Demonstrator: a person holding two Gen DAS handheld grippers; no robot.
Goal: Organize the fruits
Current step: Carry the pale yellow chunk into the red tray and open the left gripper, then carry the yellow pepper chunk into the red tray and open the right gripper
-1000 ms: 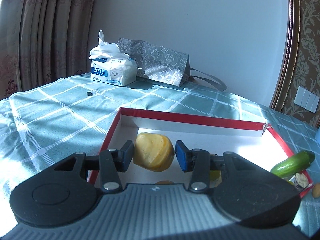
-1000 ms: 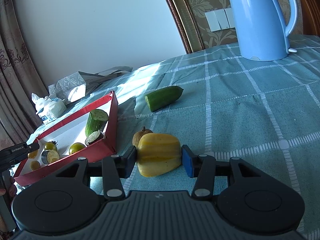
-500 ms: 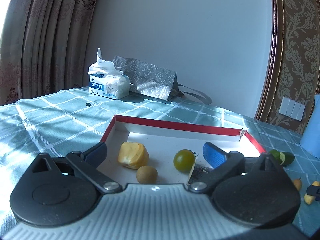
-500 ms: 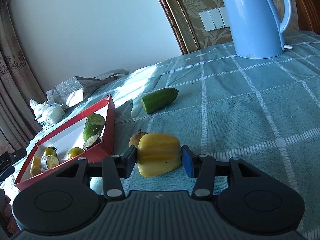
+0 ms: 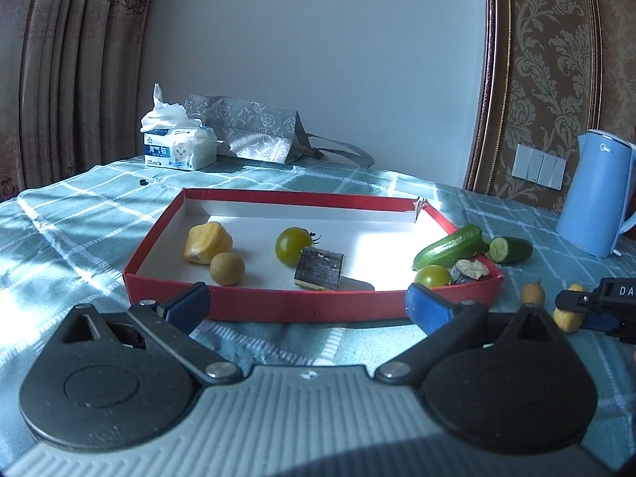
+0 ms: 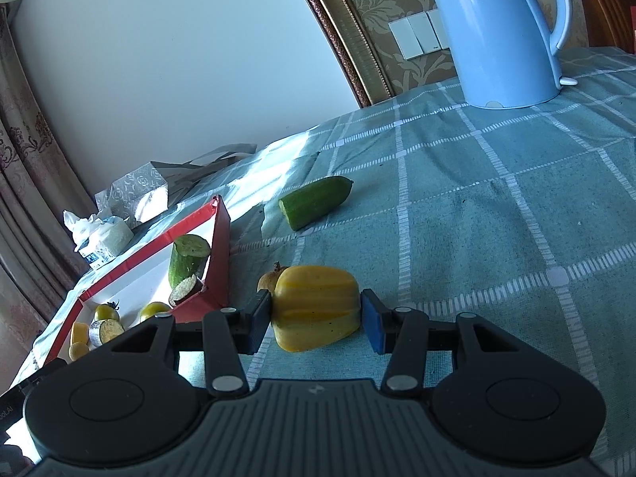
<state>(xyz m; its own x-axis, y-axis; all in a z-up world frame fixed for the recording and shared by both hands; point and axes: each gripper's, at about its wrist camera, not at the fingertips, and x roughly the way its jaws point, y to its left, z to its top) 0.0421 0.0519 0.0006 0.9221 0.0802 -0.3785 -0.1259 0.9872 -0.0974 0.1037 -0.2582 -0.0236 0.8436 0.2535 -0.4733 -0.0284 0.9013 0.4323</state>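
The left claw (image 5: pixel 306 304) is wide open with nothing in it. It sits in front of the red box (image 5: pixel 310 310) on the tabletop (image 6: pixel 497 214), which has a green checked cloth on it.

Inside the box, near its left end, lie a yellow fruit chunk (image 5: pixel 206 242) and a small round brown fruit (image 5: pixel 227 268), touching each other. Near the middle is a green tomato (image 5: pixel 293 245) beside a dark cut piece (image 5: pixel 320 269). At the right end a cucumber half (image 5: pixel 449 246) leans on the box wall, with another green tomato (image 5: pixel 433 276) next to it.

The right claw (image 6: pixel 316 320) is closed on a yellow pepper piece (image 6: pixel 316 306), with both blue pads pressing its sides. The piece looks like it rests on the cloth, but that is hard to tell. A small brown fruit (image 6: pixel 268 276) sits just behind it. Another cucumber half (image 6: pixel 316 200) lies farther back. A blue kettle (image 6: pixel 497 31) stands well apart.
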